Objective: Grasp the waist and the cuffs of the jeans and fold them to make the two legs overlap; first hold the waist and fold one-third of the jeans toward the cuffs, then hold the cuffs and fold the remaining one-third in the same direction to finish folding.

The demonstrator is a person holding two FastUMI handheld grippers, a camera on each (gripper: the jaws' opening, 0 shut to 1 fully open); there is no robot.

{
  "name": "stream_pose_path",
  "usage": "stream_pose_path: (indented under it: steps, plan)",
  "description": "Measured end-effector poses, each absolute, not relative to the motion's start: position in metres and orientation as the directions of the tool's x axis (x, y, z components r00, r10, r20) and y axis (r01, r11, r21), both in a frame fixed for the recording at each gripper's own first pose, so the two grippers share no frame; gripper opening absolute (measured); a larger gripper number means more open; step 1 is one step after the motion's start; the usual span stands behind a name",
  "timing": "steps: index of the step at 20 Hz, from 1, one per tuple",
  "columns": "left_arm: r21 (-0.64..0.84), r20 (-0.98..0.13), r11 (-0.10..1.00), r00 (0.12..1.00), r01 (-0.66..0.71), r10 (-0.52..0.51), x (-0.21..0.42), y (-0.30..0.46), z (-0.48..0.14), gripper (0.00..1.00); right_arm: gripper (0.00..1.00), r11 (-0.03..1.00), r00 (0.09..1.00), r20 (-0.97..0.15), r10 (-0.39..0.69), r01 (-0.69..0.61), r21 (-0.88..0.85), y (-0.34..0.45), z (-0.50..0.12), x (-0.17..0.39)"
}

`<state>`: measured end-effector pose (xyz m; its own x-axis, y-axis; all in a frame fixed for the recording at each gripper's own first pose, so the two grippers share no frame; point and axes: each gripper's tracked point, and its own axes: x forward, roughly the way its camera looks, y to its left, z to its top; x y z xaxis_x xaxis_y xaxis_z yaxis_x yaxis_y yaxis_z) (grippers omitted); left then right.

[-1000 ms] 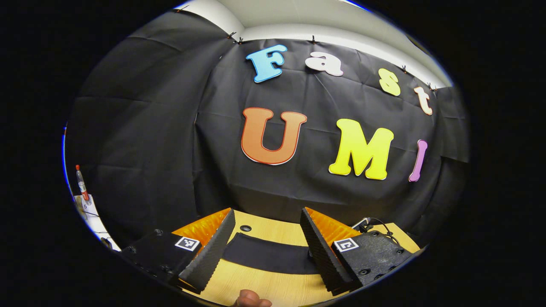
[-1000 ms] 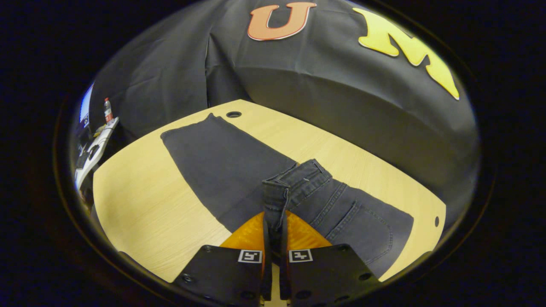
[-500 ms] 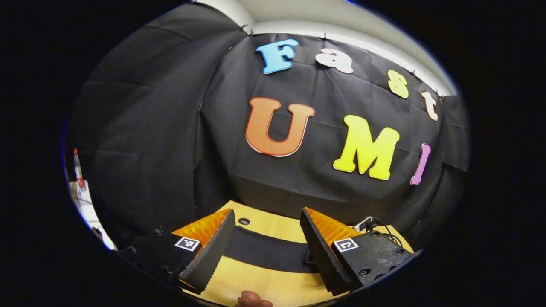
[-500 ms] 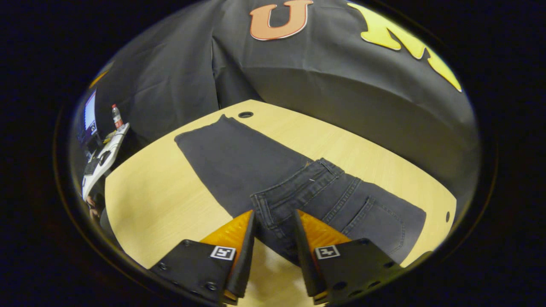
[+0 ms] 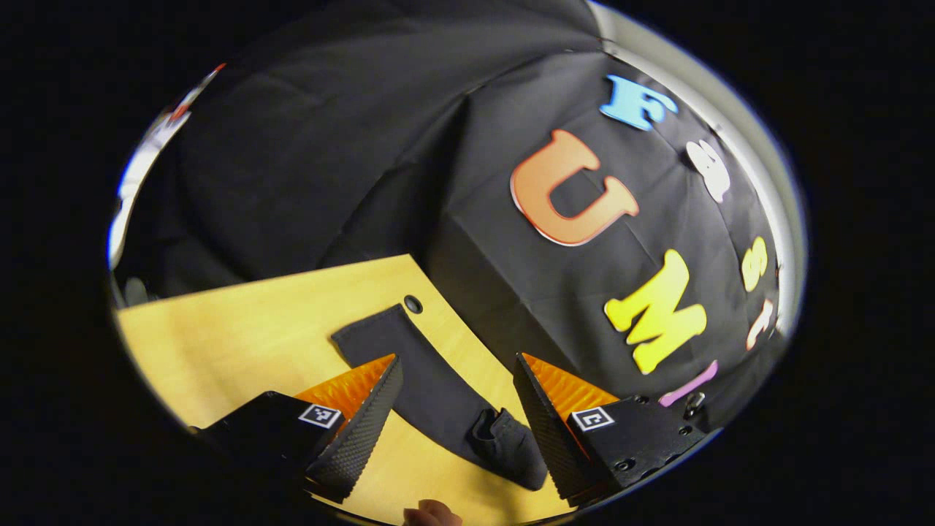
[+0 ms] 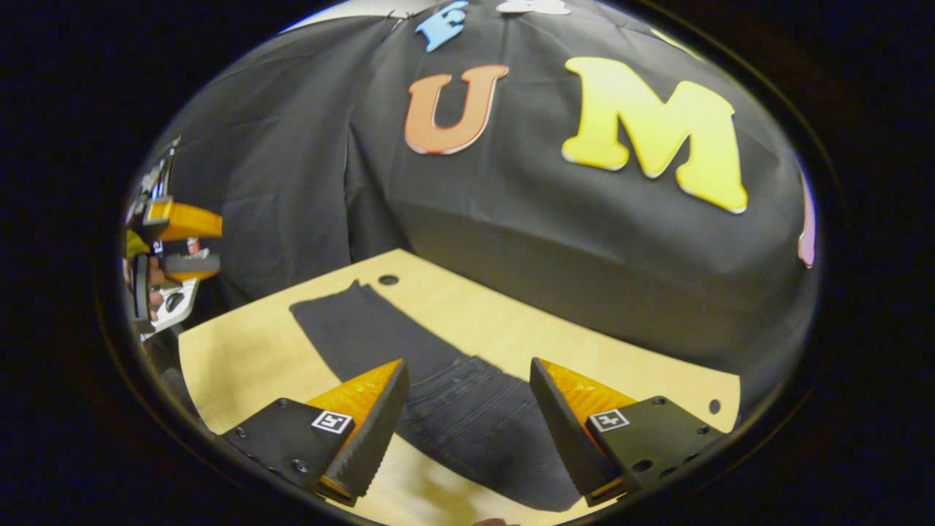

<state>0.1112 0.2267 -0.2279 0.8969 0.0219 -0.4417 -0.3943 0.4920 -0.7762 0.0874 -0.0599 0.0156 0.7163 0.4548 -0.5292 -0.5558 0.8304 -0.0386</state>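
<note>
Left gripper view: left gripper (image 5: 456, 409), fingers spread wide, empty, above dark denim jeans (image 5: 431, 380) lying on the light wooden table (image 5: 241, 329); waist third looks folded, cuff end far-left beside a cable hole (image 5: 413, 304).

Right gripper view: right gripper (image 6: 467, 416), wide apart, empty. Cuff fold judged outstanding. Nothing obstructs.

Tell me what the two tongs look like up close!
The left tongs and the right tongs look alike. Each has two wedge-shaped fingers with ridged, bumpy inner faces, fixed on black blocks with screws. Every block carries a small square black-and-white marker, like a tiny puzzle pattern.
</note>
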Motion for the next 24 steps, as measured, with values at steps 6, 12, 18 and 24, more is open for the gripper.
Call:
stream_pose_path:
  steps: [6,12,18,24]
  plan:
    - [-0.837,-0.503,0.281,0.862,-0.47,-0.057,0.124,0.23,-0.301,0.99,0.98,0.915,0.861,-0.363,0.356,-0.401,-0.053,-0.119,0.1,0.103]
    - [-0.833,-0.542,0.18,0.837,-0.523,-0.079,0.137,0.24,-0.343,0.99,1.0,0.958,0.922,-0.281,0.265,-0.284,-0.028,-0.172,0.152,0.098]
    - [-0.806,-0.59,0.115,0.805,-0.581,-0.066,0.156,0.252,-0.379,0.98,0.99,0.984,0.958,-0.227,0.178,-0.17,0.055,-0.23,0.2,0.092]
    - [-0.788,-0.615,0.079,0.786,-0.611,-0.06,0.166,0.256,-0.399,0.98,0.98,0.996,0.977,-0.193,0.091,-0.088,0.023,-0.281,0.231,0.087]
